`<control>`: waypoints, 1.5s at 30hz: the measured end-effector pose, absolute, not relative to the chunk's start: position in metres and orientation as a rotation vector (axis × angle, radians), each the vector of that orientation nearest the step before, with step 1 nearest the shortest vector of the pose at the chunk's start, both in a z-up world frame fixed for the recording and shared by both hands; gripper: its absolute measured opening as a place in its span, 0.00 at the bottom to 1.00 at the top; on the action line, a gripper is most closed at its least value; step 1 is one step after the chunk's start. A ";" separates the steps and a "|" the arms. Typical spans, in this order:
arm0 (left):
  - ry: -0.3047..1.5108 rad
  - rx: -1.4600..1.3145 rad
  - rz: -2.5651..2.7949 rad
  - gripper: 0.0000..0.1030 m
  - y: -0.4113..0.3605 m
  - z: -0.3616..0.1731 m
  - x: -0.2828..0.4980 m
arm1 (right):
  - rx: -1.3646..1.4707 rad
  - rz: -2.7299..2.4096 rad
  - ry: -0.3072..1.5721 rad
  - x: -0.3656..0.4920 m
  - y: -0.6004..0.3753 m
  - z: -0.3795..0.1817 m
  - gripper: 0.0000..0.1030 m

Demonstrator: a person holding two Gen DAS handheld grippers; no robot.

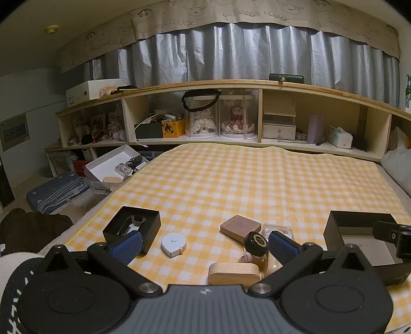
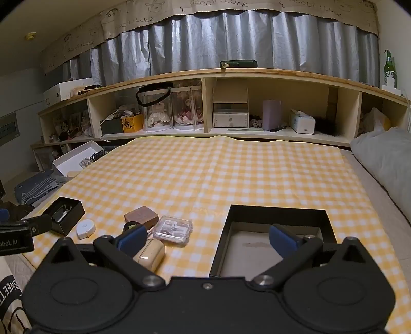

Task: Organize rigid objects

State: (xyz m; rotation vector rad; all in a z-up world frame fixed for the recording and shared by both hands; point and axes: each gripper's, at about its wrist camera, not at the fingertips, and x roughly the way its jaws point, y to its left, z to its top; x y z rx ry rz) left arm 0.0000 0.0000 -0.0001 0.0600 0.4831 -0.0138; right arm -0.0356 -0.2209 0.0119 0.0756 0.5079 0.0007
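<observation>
Spread over the bed, a yellow checked cloth (image 2: pixel 231 174), near edge cut off below both cameras. Along the top, a beige valance (image 1: pixel 257 15) printed "GOOD LUCK" over and over, ends lost past the lens rim. On the cloth at right, a large black box (image 2: pixel 278 213), open, pale floor showing, front wall hidden behind the right gripper (image 2: pixel 205 242). At left, a small black box (image 1: pixel 132 223) holding something metallic, too dim to name. Between the boxes, clustered close: brown square case (image 1: pixel 240 226), light wooden oval case (image 1: pixel 233 273) partly masked by the left gripper (image 1: pixel 204 244), clear plastic case (image 2: pixel 172 228) with blurred contents, cream earbud case (image 2: pixel 150 253), white round tape measure (image 1: pixel 173 242), black round lid (image 1: pixel 257 242) with gold lettering too small to read. Both grippers spread fully wide, gripping nothing, hanging just above the cloth. On the left gripper's side, seen from the right wrist, partial lettering "obot.AI".
</observation>
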 end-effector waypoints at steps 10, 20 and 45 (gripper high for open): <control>0.483 0.062 -0.012 1.00 0.000 0.000 0.000 | 0.075 0.000 0.509 -0.035 -0.220 0.011 1.00; 0.482 0.063 -0.012 1.00 0.000 0.000 0.000 | 0.074 0.000 0.511 -0.035 -0.220 0.010 1.00; 0.481 0.063 -0.012 1.00 0.000 0.000 0.000 | 0.070 -0.001 0.514 -0.036 -0.218 0.009 1.00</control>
